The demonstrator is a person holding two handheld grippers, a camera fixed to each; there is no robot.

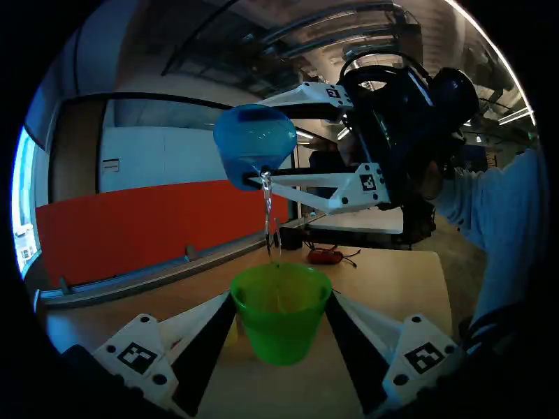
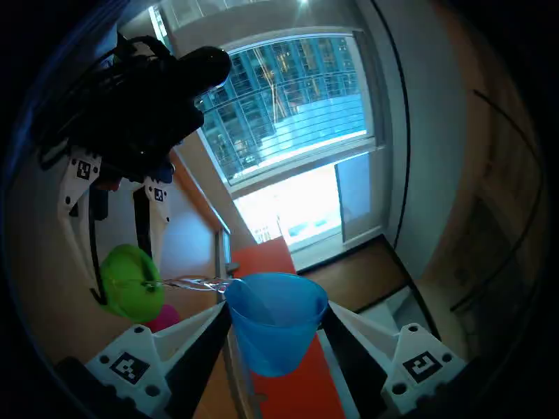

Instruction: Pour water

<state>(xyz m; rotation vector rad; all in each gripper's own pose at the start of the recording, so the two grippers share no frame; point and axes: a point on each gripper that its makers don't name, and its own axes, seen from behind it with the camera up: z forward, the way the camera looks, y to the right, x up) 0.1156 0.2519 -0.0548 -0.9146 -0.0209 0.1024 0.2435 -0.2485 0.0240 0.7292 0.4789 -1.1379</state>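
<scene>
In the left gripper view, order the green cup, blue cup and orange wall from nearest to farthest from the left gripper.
1. Green cup, between its fingers.
2. Blue cup, above, pouring.
3. Orange wall, far behind, left.

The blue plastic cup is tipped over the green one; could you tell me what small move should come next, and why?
Probably hold the right gripper at this tilt: the blue plastic cup sends a thin water stream into the green plastic cup in the left gripper, landing inside its rim, so aim looks good.
</scene>
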